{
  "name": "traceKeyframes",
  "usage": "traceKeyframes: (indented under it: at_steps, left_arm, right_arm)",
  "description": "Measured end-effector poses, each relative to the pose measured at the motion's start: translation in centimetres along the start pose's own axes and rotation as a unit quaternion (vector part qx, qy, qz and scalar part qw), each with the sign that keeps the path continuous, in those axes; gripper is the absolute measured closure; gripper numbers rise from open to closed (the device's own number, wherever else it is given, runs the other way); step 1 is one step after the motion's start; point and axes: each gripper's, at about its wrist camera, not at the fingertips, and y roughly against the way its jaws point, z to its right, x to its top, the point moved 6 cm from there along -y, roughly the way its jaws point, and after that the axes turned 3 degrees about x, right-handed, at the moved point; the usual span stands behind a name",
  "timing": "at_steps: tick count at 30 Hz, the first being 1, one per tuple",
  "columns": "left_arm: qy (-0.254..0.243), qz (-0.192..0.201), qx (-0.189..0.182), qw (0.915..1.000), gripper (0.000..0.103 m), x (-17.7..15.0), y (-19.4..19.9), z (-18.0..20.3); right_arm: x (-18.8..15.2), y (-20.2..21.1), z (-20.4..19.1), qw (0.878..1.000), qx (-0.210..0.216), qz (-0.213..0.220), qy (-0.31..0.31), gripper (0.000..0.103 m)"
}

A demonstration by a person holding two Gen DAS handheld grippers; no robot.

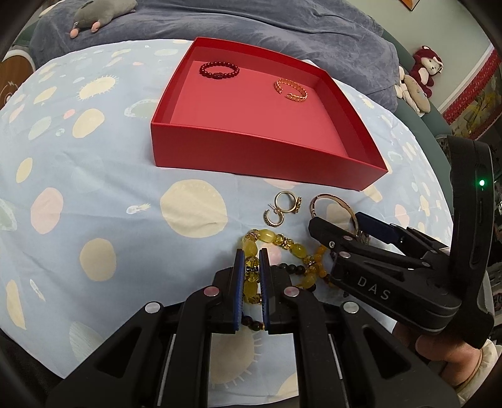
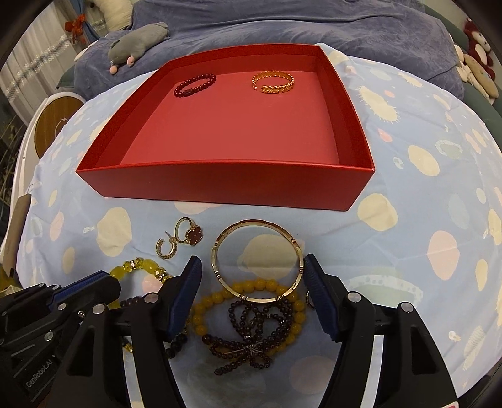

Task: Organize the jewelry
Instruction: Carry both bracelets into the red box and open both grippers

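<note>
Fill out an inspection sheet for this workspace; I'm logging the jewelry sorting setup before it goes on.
Surface: light blue dotted cloth, wrinkled.
Job's things: red box holds a dark red bead bracelet and a gold cuff. Outside it: clover ring, hoop earring, gold bangle, opaque yellow bead bracelet, dark bead strand, clear yellow bead bracelet.
Clutter: nothing seen.
Grippers: left gripper jaws closed on the clear yellow bead bracelet; right gripper jaws open either side of the gold bangle.
Cables: nothing seen.
Surroundings: blue blanket, grey plush, plush toys.
</note>
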Motion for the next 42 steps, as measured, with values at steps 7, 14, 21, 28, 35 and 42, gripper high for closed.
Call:
traceKeyframes:
  at_steps: [7, 14, 21, 28, 35, 42]
  left_arm:
    - [-0.001, 0.001, -0.005, 1.0000, 0.094, 0.1, 0.2, 0.2]
    - [-0.012, 0.020, -0.027, 0.9994, 0.094, 1.8, 2.7, 1.8]
    - [-0.042, 0.050, -0.050, 0.9966, 0.094, 5.5, 6.0, 4.5]
    - [-0.062, 0.083, -0.062, 0.9927, 0.094, 11.4, 7.3, 6.6]
    - [-0.060, 0.100, -0.063, 0.9911, 0.094, 17.5, 5.1, 6.3]
    - [-0.032, 0.074, -0.045, 0.9957, 0.094, 20.5, -0.6, 2.8]
  right_arm:
    - [0.3, 0.9, 0.8, 1.000, 0.009, 0.013, -0.014, 0.046]
    - [0.7, 4.1, 1.9, 0.999, 0.023, 0.041, -0.028, 0.046]
    - [2.2, 7.1, 3.2, 0.997, 0.029, 0.067, -0.030, 0.046]
    - [6.6, 8.0, 3.4, 0.995, 0.038, 0.088, -0.018, 0.046]
    - [11.4, 5.1, 2.6, 0.996, 0.046, 0.081, -0.009, 0.046]
    - [14.1, -0.3, 1.8, 0.998, 0.048, 0.048, -0.009, 0.046]
